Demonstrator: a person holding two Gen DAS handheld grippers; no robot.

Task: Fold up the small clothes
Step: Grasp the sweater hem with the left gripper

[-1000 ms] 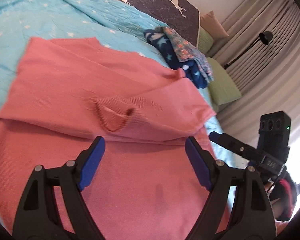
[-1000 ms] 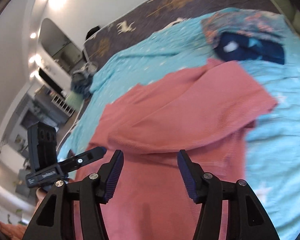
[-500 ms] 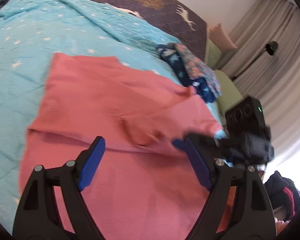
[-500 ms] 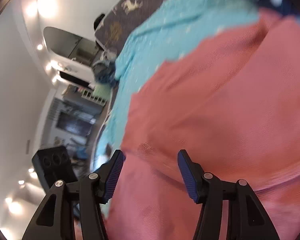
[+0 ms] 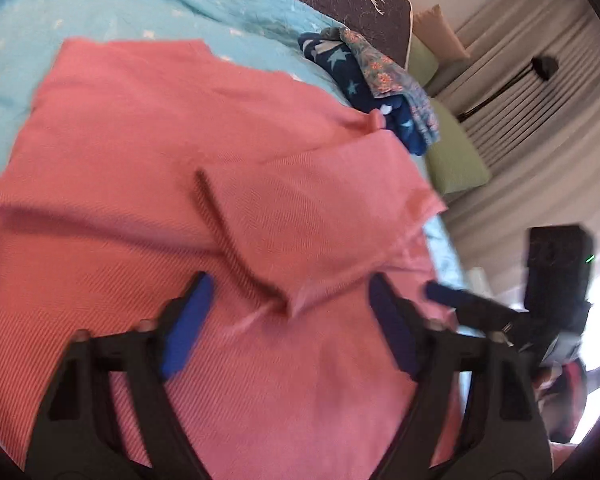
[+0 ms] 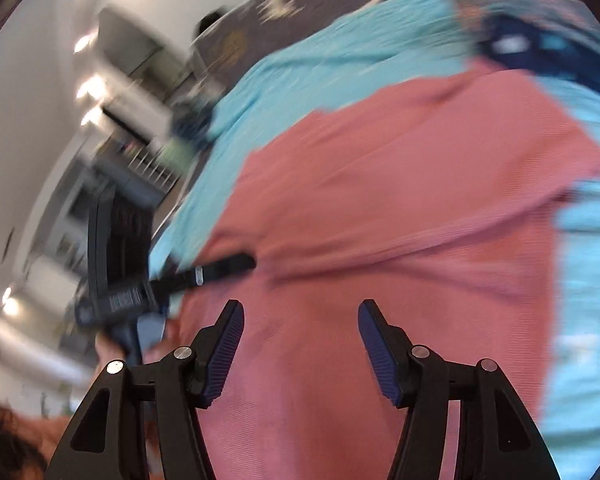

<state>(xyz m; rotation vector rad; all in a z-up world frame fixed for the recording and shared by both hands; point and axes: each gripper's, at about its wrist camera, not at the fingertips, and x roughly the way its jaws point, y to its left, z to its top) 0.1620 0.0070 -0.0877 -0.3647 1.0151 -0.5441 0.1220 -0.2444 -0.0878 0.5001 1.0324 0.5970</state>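
Left gripper (image 5: 288, 320), black tongs with blue pads: jaws closing, pads not yet pressing, a raised ridge of cloth between them. Right gripper (image 6: 300, 340), same make: jaws parted and opening slightly, nothing held, poised over cloth. Item: salmon-pink ribbed knit garment (image 5: 180, 160), spread on turquoise star-print quilt (image 5: 120, 4), one layer already lapped over. Judged light, limp, prone to slump and crease; best pinched at a hem or folded edge. Beyond: navy star-print and floral folded clothes (image 5: 380, 80)
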